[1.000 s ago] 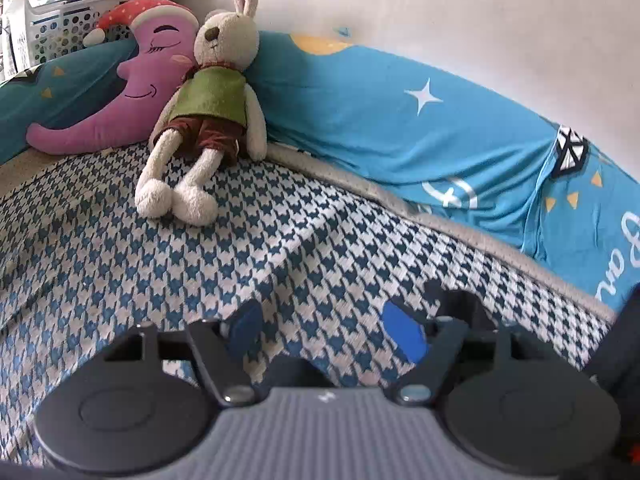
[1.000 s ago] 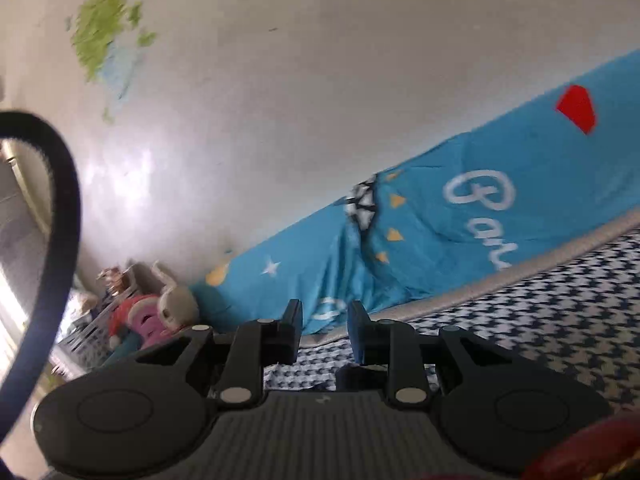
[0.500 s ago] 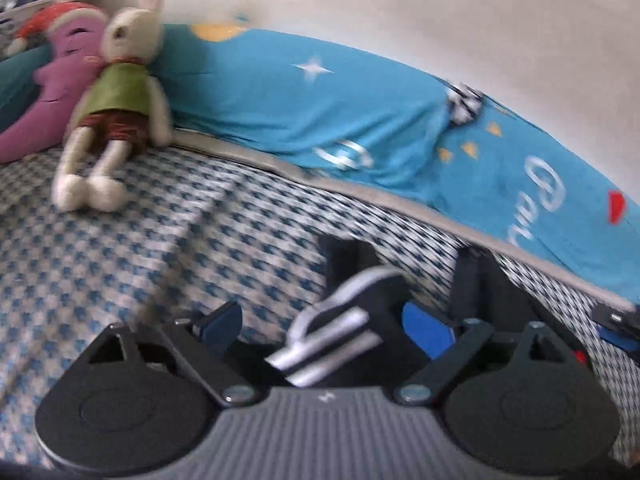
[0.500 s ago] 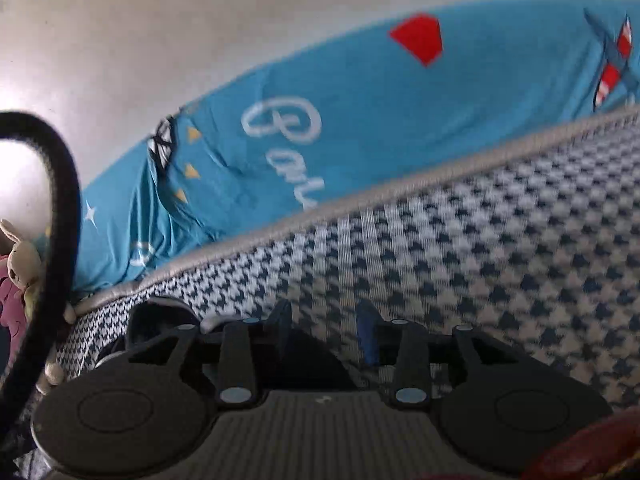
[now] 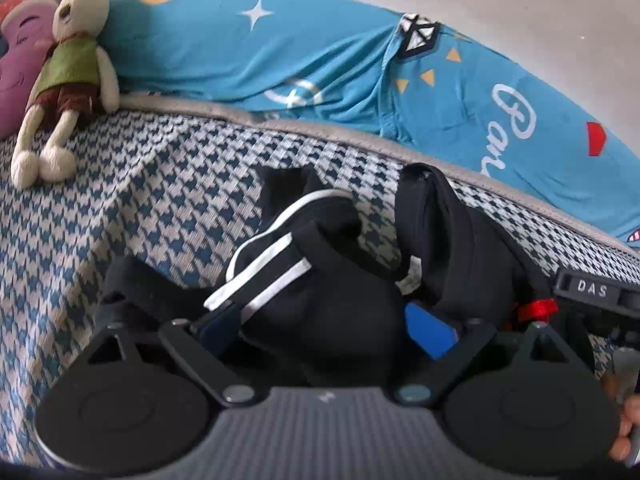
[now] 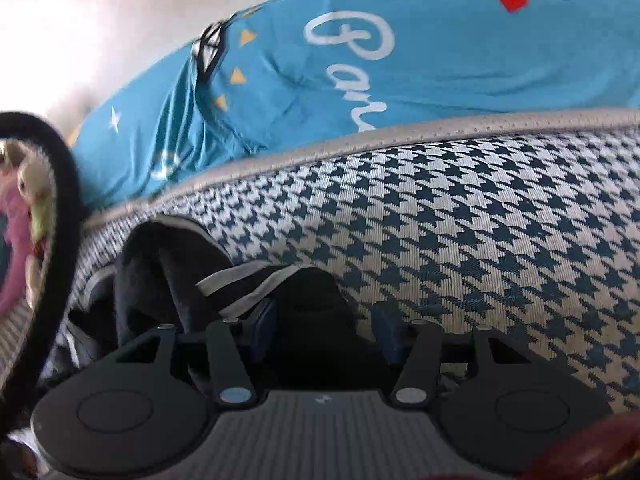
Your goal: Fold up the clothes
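A crumpled black garment with white stripes (image 5: 304, 280) is seen lying in a heap on the houndstooth bed cover (image 5: 160, 200), near the grey piped edge of the mattress. The left tongs (image 5: 328, 328) are spread wide over the heap, a bulge of dark cloth sitting between the blue pads without being pinched. The right tongs (image 6: 324, 328) are caught mid-opening, partly spread; a striped fold of the same garment (image 6: 248, 280) lies just ahead of and between the fingers, and no pressing contact can be made out.

Several risks may be judged from here. Because the cloth is bunched, several layers could be taken at once when the tongs are closed, so that the garment would be lifted as a lump and not spread flat. The bed cover itself could be pinched along with the garment, since the heap rests directly on it. With both tongs set close together on one bundle, a twisted or uneven spread could also result.

The bed is covered in blue-and-white houndstooth weave, slightly wrinkled. Behind it a turquoise printed sheet (image 5: 360, 60) is draped against a pale wall, and a plush rabbit (image 5: 68, 80) is propped beside a purple moon cushion (image 5: 16, 68).
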A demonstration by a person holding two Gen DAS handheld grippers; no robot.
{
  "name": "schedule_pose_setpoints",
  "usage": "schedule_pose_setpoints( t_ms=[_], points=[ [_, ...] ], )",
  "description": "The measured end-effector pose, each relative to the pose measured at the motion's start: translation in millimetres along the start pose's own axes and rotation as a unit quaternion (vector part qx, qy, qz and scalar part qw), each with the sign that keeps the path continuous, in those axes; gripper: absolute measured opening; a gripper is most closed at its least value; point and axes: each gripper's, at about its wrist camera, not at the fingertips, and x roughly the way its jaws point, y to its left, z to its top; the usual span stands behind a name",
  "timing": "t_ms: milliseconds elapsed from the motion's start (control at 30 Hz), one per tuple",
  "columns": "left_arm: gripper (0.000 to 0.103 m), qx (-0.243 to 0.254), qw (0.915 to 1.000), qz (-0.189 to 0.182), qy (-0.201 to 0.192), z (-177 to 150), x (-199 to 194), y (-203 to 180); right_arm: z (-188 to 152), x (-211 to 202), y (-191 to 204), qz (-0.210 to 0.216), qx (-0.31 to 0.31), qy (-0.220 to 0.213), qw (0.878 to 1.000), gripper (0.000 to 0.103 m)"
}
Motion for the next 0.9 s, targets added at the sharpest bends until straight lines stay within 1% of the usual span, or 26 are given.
schedule_pose_setpoints(
  t_ms=[100, 133, 167, 200, 233, 300, 333, 400, 467, 533, 600, 667, 733, 767, 833, 867, 900],
  points=[
    [0.094, -0.014, 0.9998, 0.000, 0.011, -1, 4, 5, -8, 3, 8, -0.012, -0.024, -0.008, 1.000, 0.053],
    [0.094, -0.018, 0.9997, 0.000, 0.014, -1, 5, 7, -9, 4, 9, -0.013, -0.030, -0.009, 0.999, 0.051],
    [0.094, -0.022, 0.9996, 0.000, 0.017, -1, 5, 9, -10, 4, 10, -0.004, -0.031, -0.007, 0.999, 0.036],
    [0.094, -0.024, 0.9995, 0.000, 0.018, -2, 6, 9, -10, 5, 10, 0.005, -0.031, -0.006, 0.999, 0.017],
    [0.094, -0.026, 0.9995, 0.001, 0.020, -3, 6, 10, -8, 6, 10, 0.017, -0.028, -0.002, 0.999, 0.012],
    [0.094, -0.028, 0.9994, 0.002, 0.019, -3, 6, 11, -6, 2, 13, 0.016, -0.032, -0.010, 0.999, 0.009],
    [0.094, -0.029, 0.9994, 0.002, 0.018, -3, 6, 11, -5, -1, 15, 0.012, -0.037, -0.018, 0.999, 0.008],
    [0.094, -0.031, 0.9994, 0.003, 0.016, -2, 6, 11, 1, -13, 17, -0.001, -0.039, -0.049, 0.998, 0.007],
    [0.094, -0.034, 0.9993, 0.004, 0.013, -1, 5, 12, 10, -31, 13, -0.017, -0.024, -0.096, 0.995, 0.007],
    [0.094, -0.037, 0.9992, 0.005, 0.010, 0, 4, 13, 18, -53, 11, -0.060, -0.024, -0.157, 0.985, 0.007],
    [0.094, -0.039, 0.9992, 0.007, 0.005, 1, 2, 13, 24, -73, 10, -0.104, -0.026, -0.221, 0.969, 0.007],
    [0.094, -0.039, 0.9992, 0.009, -0.002, 3, 0, 12, 28, -86, 3, -0.133, -0.007, -0.260, 0.956, 0.008],
    [0.094, -0.040, 0.9991, 0.009, -0.009, 4, -3, 12, 30, -91, -5, -0.157, 0.011, -0.270, 0.950, 0.009],
    [0.094, -0.040, 0.9991, 0.009, -0.012, 5, -4, 12, 31, -93, -9, -0.167, 0.018, -0.271, 0.948, 0.011],
    [0.094, -0.045, 0.9988, 0.008, -0.015, 9, -5, 14, 32, -95, -15, -0.178, 0.033, -0.270, 0.946, 0.018],
    [0.094, -0.048, 0.9987, 0.008, -0.017, 10, -6, 15, 32, -96, -17, -0.180, 0.038, -0.271, 0.945, 0.021],
    [0.094, -0.050, 0.9985, 0.007, -0.019, 12, -7, 16, 33, -96, -19, -0.180, 0.041, -0.273, 0.944, 0.021]
  ],
)
